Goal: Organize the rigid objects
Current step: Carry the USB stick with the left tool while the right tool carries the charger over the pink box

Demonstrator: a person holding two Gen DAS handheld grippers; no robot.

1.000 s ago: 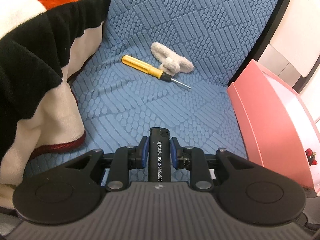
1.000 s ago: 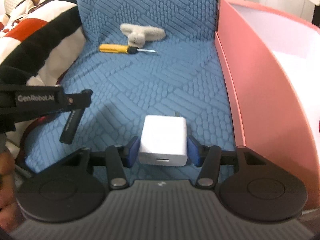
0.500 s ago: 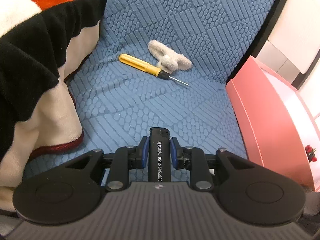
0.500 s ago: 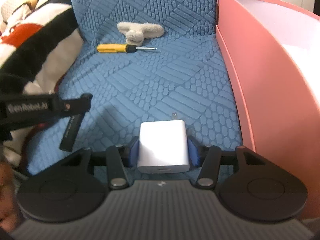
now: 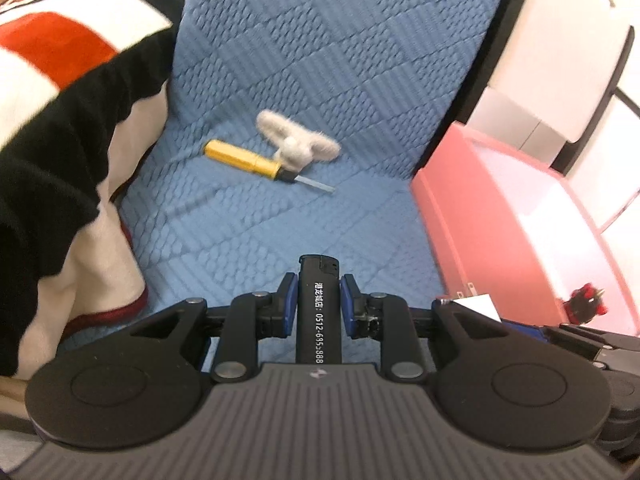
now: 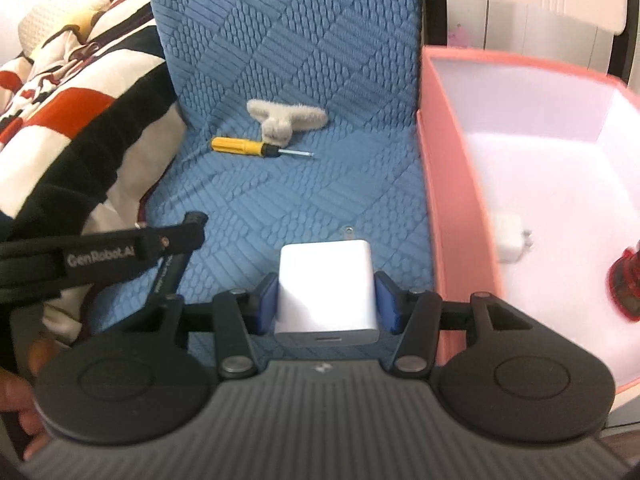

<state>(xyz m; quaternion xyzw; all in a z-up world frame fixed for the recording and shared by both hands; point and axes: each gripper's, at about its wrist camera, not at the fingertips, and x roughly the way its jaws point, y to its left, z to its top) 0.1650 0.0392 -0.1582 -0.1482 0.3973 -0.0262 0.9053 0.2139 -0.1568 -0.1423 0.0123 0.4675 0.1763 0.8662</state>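
My left gripper (image 5: 319, 294) is shut on a black lighter (image 5: 319, 312) with white print, held above the blue quilted seat (image 5: 248, 216). My right gripper (image 6: 327, 300) is shut on a white charger block (image 6: 326, 292), its prongs pointing away. Both hang just left of the pink box (image 6: 452, 208). In the right wrist view the left gripper (image 6: 170, 264) with the lighter (image 6: 166, 274) shows at the left. A yellow-handled screwdriver (image 5: 248, 160) lies farther back on the seat, touching a fluffy white piece (image 5: 296, 146).
Inside the pink box (image 5: 472, 216) lie another white charger (image 6: 510, 238) and a red and black object (image 6: 624, 284). A striped black, white and red blanket (image 5: 52, 140) is heaped on the left. A person's hand (image 6: 20, 404) shows at the bottom left edge.
Both grippers have risen with their objects, so the seat looks farther away and the inside of the pink box has come into view. Both grips are unchanged.
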